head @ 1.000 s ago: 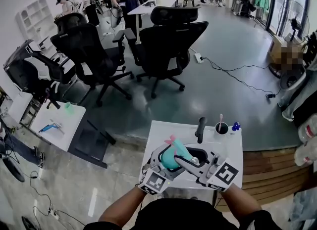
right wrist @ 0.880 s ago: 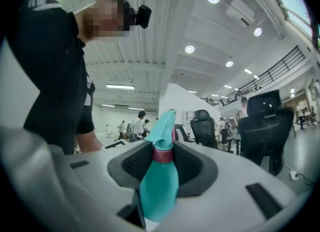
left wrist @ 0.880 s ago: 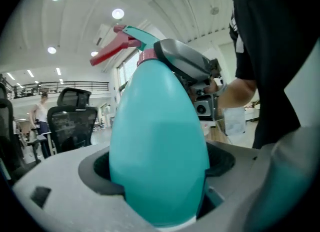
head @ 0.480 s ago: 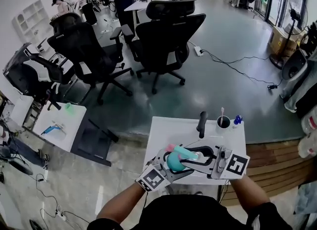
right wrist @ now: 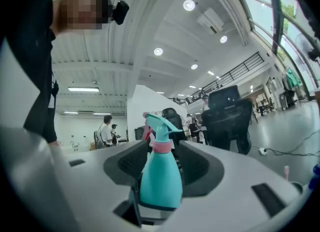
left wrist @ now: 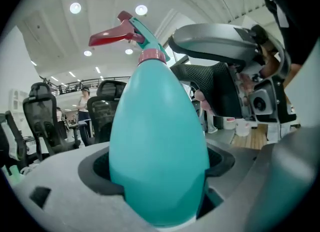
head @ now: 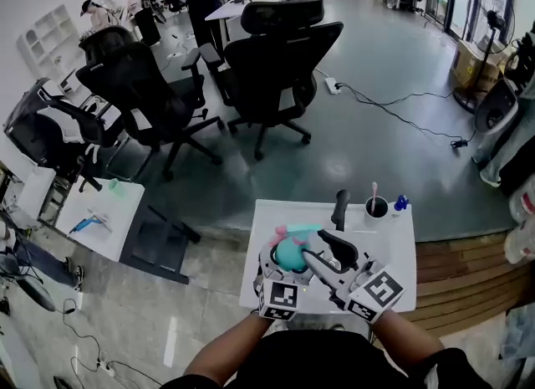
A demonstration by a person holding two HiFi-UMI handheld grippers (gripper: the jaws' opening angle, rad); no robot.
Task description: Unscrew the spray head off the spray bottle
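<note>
Right gripper (right wrist: 162, 166) opening around the spray head (right wrist: 159, 126), still screwed on, likely regripping for another twist; left gripper (left wrist: 155, 186) clamped on the spray bottle (left wrist: 159, 141)

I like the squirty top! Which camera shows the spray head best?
Left gripper view: the spray head is big and sharp, trigger and collar. Right gripper view shows it smaller; head view, only a pink speck.
</note>
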